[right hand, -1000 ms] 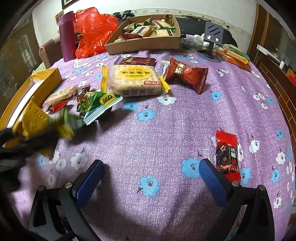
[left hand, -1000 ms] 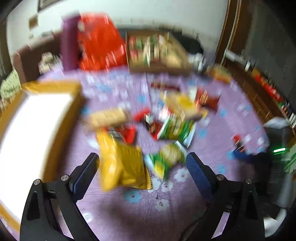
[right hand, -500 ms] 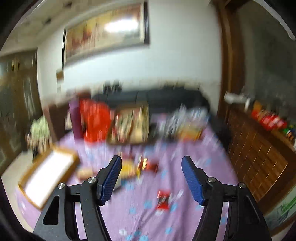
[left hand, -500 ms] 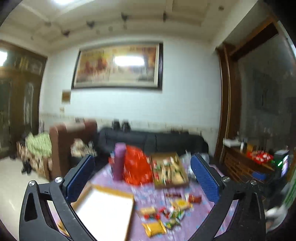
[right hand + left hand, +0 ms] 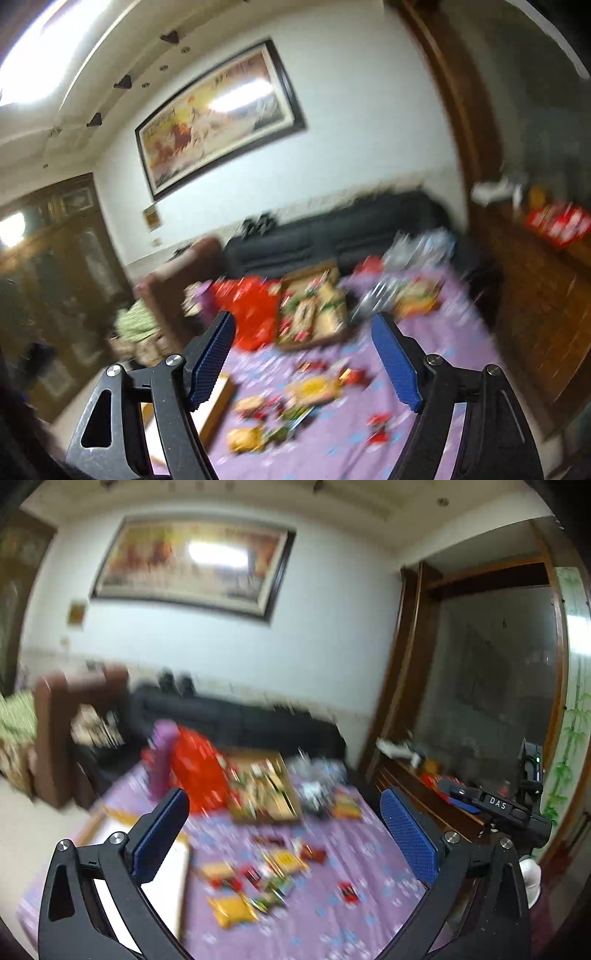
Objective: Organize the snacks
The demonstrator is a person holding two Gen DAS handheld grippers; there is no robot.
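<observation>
Both views are blurred and look from high above the table. Several snack packets lie scattered on the purple flowered cloth, among them a yellow bag and a lone red packet. A cardboard box of snacks stands at the far end. My left gripper hangs open and empty well above them. The right gripper is also far above the packets and the box. Its jaws are opening with nothing between them.
A white tray with a yellow rim lies at the table's left edge. A red plastic bag and a purple bottle stand beside the box. A dark sofa is behind; a black device and wooden cabinet stand right.
Both grippers have risen from just over the cloth and tipped up, so the room now shows. The right jaws narrowed, then widened a little. The left jaws stayed wide.
</observation>
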